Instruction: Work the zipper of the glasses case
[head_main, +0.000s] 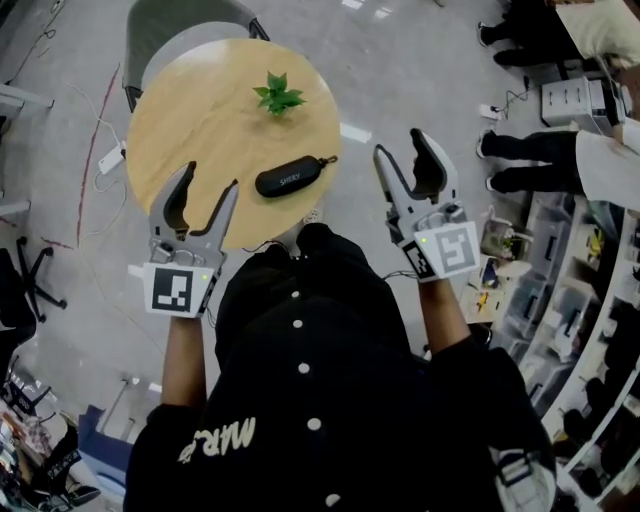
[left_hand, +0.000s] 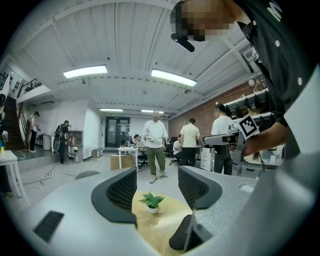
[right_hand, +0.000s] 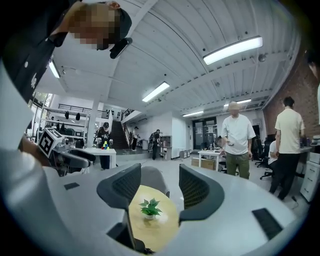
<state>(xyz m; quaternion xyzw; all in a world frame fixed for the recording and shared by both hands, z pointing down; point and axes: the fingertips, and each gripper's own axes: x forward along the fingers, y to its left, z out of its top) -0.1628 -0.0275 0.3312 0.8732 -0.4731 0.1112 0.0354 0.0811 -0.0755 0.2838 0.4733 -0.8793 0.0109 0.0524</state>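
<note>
The 2 arms reach forward, left gripper (head_main: 211, 178) and right gripper (head_main: 400, 142) both gaping, empty.

Head view looks steeply down — gripper views face forward, sharing the table (head_main: 200, 110).

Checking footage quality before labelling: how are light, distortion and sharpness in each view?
Head view: even light, no glare on the table, case sharp. Left gripper view: strong fisheye, dark corners, ceiling lamps blown out. Right gripper view: same bending, plant slightly soft.
</note>
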